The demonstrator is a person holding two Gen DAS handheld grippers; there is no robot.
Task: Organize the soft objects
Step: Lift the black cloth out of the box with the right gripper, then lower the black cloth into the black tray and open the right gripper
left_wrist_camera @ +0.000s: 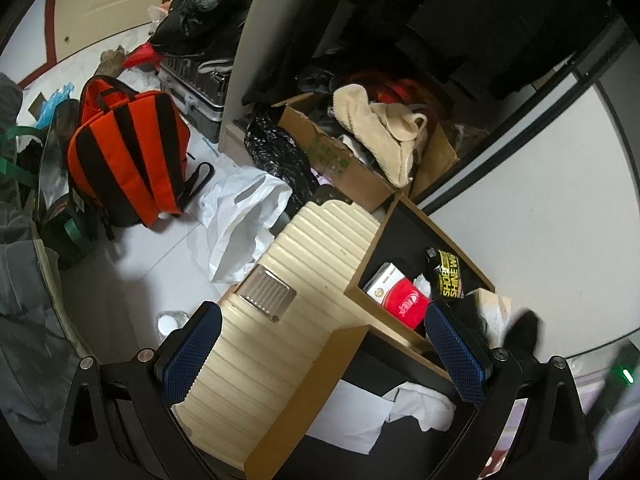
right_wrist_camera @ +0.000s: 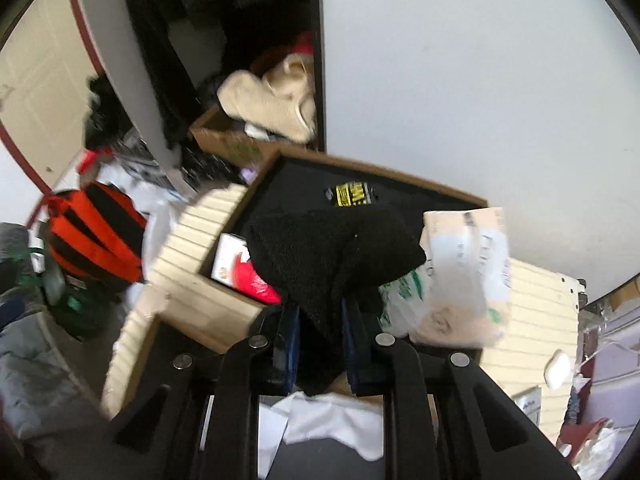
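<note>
My right gripper (right_wrist_camera: 320, 316) is shut on a black fuzzy cloth (right_wrist_camera: 332, 252), which it holds over a black-lined cardboard box (right_wrist_camera: 372, 172). The box shows in the left wrist view (left_wrist_camera: 372, 256) with a red and white pack (left_wrist_camera: 404, 300) and a shoe-shine packet (left_wrist_camera: 448, 276) inside. My left gripper (left_wrist_camera: 324, 344) is open and empty above the box's near corner and a cream ribbed suitcase (left_wrist_camera: 280, 280). A cream fleece garment (left_wrist_camera: 380, 128) lies in an open cardboard box (left_wrist_camera: 340, 168) at the wardrobe. White cloth (left_wrist_camera: 420, 404) lies below my fingers.
An orange and black backpack (left_wrist_camera: 128, 148) stands on the floor at left, beside a white plastic bag (left_wrist_camera: 240, 212) and a black bag (left_wrist_camera: 276, 152). A metal case (left_wrist_camera: 196, 88) carries dark clothes. A plastic-wrapped parcel (right_wrist_camera: 460, 272) sits at right of the box.
</note>
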